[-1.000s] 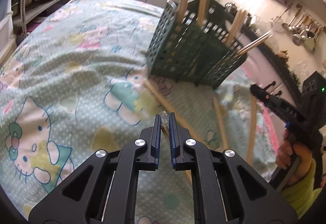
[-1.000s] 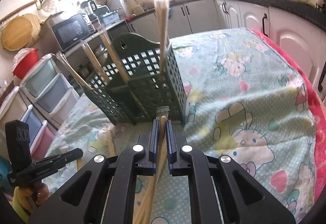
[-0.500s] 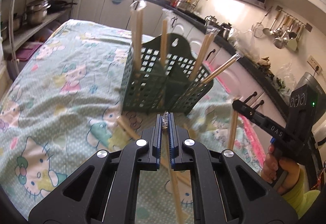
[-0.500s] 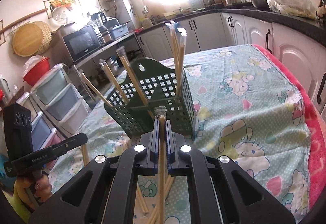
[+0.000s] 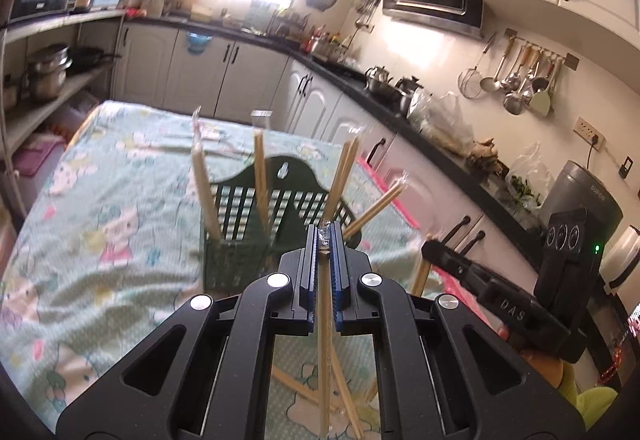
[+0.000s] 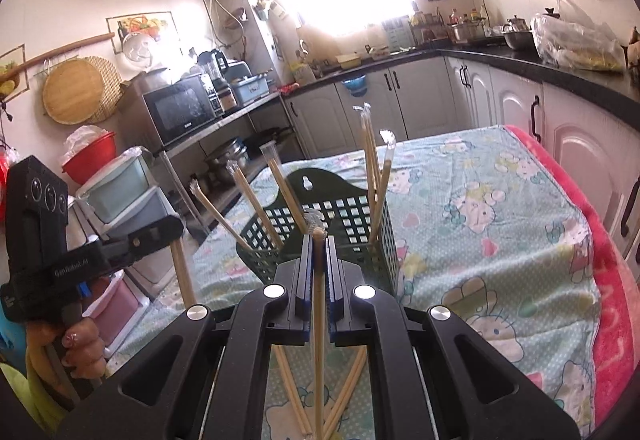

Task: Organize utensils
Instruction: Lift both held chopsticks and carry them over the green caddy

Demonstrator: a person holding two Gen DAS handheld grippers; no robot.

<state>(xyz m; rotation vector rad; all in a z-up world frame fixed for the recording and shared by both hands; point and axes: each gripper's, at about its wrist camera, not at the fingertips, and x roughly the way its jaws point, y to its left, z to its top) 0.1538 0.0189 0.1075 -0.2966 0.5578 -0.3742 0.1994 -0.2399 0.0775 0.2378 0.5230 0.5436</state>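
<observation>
Chopsticks: left gripper [image 5: 325, 240] and right gripper [image 6: 319, 240] each pinch one wrapped pair, long axis hanging downward; green basket [image 6: 344, 228] lies just ahead and below both.

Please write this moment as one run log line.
left gripper: shut on chopsticks | right gripper: shut on chopsticks | basket: ahead
</observation>
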